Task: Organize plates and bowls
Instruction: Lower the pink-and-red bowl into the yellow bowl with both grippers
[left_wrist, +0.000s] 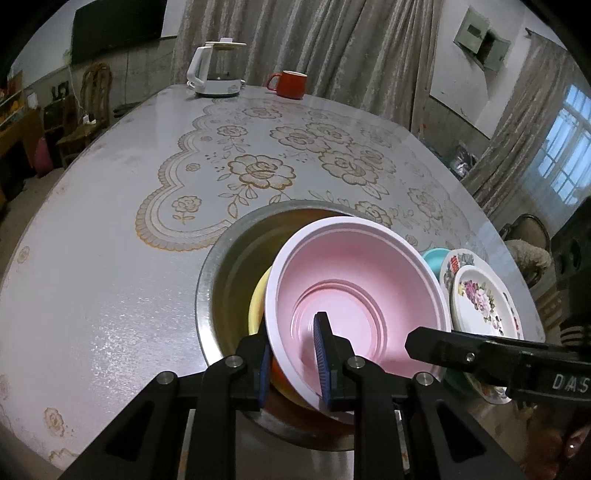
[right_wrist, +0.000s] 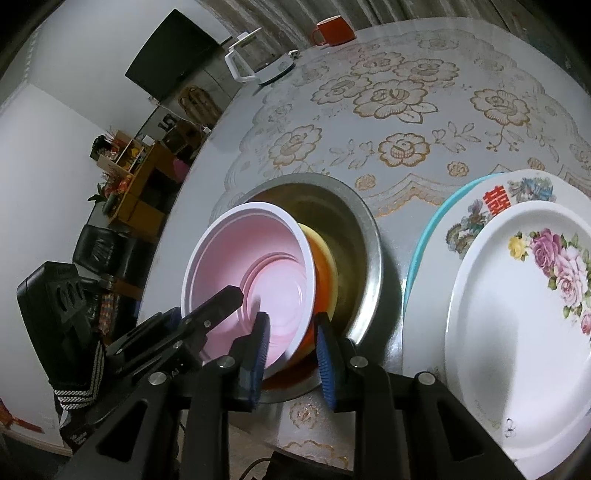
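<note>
A pink bowl (left_wrist: 354, 280) (right_wrist: 229, 266) leans tilted inside a yellow-orange bowl (left_wrist: 258, 299) (right_wrist: 325, 258), which sits in a steel basin (left_wrist: 207, 288) (right_wrist: 369, 236). My left gripper (left_wrist: 292, 363) is shut on the pink bowl's near rim, one pad inside and one outside. My right gripper (right_wrist: 292, 358) straddles the pink bowl's rim on the other side, along with the orange bowl's edge. Its pads stand slightly off both, so it is open. One of its fingers (left_wrist: 424, 339) shows over the rim in the left wrist view.
Beside the basin, a rose-patterned plate (left_wrist: 484, 299) (right_wrist: 517, 295) tops a stack with a teal plate (left_wrist: 432, 256) (right_wrist: 424, 258) at the bottom. A kettle (left_wrist: 216, 70) (right_wrist: 255, 59) and a red mug (left_wrist: 291, 83) (right_wrist: 334, 29) stand at the table's (left_wrist: 110, 258) far edge.
</note>
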